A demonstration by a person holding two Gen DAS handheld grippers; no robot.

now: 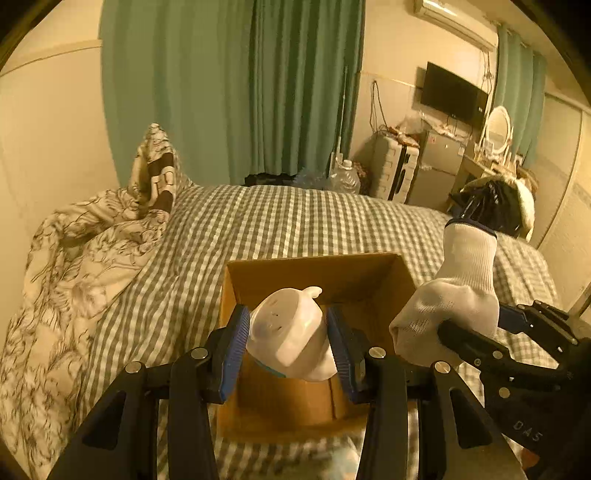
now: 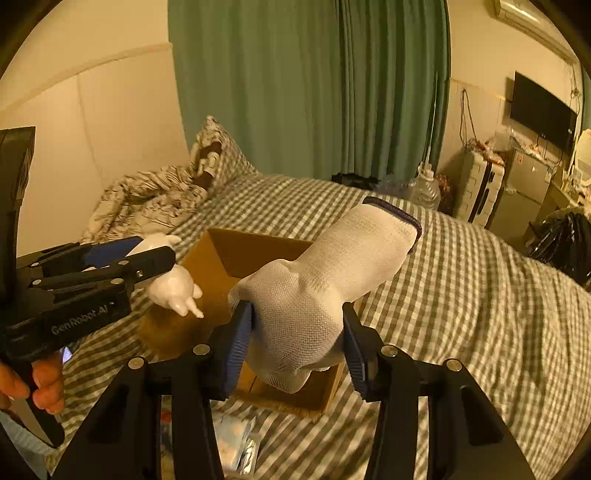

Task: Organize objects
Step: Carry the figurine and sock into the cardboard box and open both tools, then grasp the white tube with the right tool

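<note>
Holding both grippers over the box at frame centre, you are pinching a white figurine with the left gripper and a glove with the right gripper.

place: home bedroom | bedding: bed under a grey checked cover; rumpled patterned quilt | window side: green curtains | wall: television; air conditioner | far corner: round mirror; white suitcase; small fridge
</note>
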